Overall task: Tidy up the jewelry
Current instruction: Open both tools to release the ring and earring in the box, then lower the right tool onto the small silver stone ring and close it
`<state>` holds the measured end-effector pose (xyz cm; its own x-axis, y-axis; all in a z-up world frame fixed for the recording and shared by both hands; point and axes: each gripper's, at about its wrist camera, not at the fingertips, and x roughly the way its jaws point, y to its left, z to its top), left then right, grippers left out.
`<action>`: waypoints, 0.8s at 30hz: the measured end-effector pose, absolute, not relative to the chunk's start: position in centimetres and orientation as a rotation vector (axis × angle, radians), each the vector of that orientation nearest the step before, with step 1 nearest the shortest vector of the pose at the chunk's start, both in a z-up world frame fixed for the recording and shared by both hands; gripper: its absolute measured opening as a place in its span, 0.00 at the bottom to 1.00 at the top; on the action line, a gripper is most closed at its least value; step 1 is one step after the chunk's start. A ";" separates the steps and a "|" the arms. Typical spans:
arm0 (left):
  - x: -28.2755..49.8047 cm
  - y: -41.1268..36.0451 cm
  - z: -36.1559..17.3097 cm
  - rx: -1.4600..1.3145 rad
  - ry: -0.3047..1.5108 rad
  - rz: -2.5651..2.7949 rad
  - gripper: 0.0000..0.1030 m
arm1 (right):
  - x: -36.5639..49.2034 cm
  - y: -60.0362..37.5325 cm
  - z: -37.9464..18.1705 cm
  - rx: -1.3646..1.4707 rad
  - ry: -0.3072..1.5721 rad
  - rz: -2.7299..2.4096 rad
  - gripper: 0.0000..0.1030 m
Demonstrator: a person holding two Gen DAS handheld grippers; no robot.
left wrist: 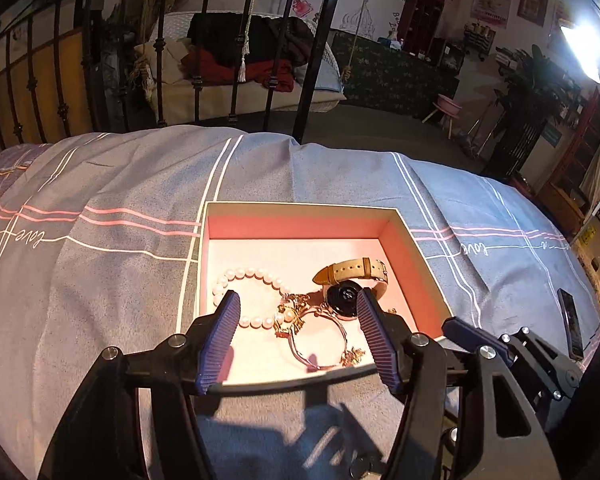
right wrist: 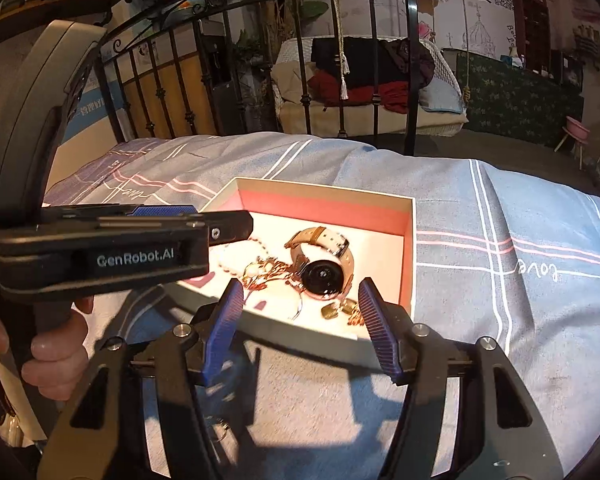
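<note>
Jewelry sits gathered in the near half of your open box (left wrist: 404,248), a shallow cardboard tray with pink inner walls and a pale floor, lying on the bed. The pearl bracelet (left wrist: 236,280) curls at the left of the heap. Just beside it to the right, a rose-gold bangle (left wrist: 320,344) with small dangling charms lies close against the watch (left wrist: 342,300), whose dark round face points up and whose tan strap (left wrist: 352,270) loops behind it toward the box's far wall. From your right wrist view the watch (right wrist: 324,274) shows clearly, with gold-coloured pieces (right wrist: 334,310) near the front wall; they may be charms or earrings, too small to tell.

Your left tool (left wrist: 298,336) hangs over the near edge of the box with its blue ribbed fingers (left wrist: 220,344) spread apart and nothing between them; no pad touches the jewelry. Your right tool (right wrist: 300,330) stands the same way, jaws parted and empty, just short of the box's front wall. In that view your left tool (right wrist: 204,220) crosses in from the left over the box, with your hand (right wrist: 56,344) wrapped round its handle.

The box rests on a grey-blue bedspread (left wrist: 100,280) with white and pink stripes. A dark phone-like slab (left wrist: 570,324) lies on the cover well to the right. Black iron bed rails (left wrist: 236,60) stand beyond.
</note>
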<state>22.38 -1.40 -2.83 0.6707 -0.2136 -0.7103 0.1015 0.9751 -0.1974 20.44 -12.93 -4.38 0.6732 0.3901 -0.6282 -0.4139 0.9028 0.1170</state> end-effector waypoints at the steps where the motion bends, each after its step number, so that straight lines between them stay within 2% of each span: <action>1: 21.4 -1.3 -2.8 -0.151 0.812 -0.186 0.61 | 19.5 -12.9 -4.5 -0.034 0.705 0.462 0.58; 7: 17.1 -0.5 -5.7 -0.180 0.856 -0.171 0.61 | 15.6 -11.4 -7.2 -0.070 0.816 0.505 0.58; 19: 18.0 0.1 -8.3 -0.125 0.944 -0.107 0.59 | 16.6 -9.1 -9.5 -0.154 0.933 0.497 0.58; 21: 18.1 0.2 -8.4 -0.125 0.948 -0.104 0.58 | 16.6 -9.3 -9.5 -0.148 0.929 0.496 0.49; 23: 18.1 0.3 -8.4 -0.126 0.951 -0.101 0.57 | 16.6 -9.7 -9.5 -0.134 0.925 0.501 0.37; 24: 18.1 0.3 -8.4 -0.125 0.950 -0.101 0.57 | 16.6 -9.7 -9.5 -0.130 0.924 0.506 0.34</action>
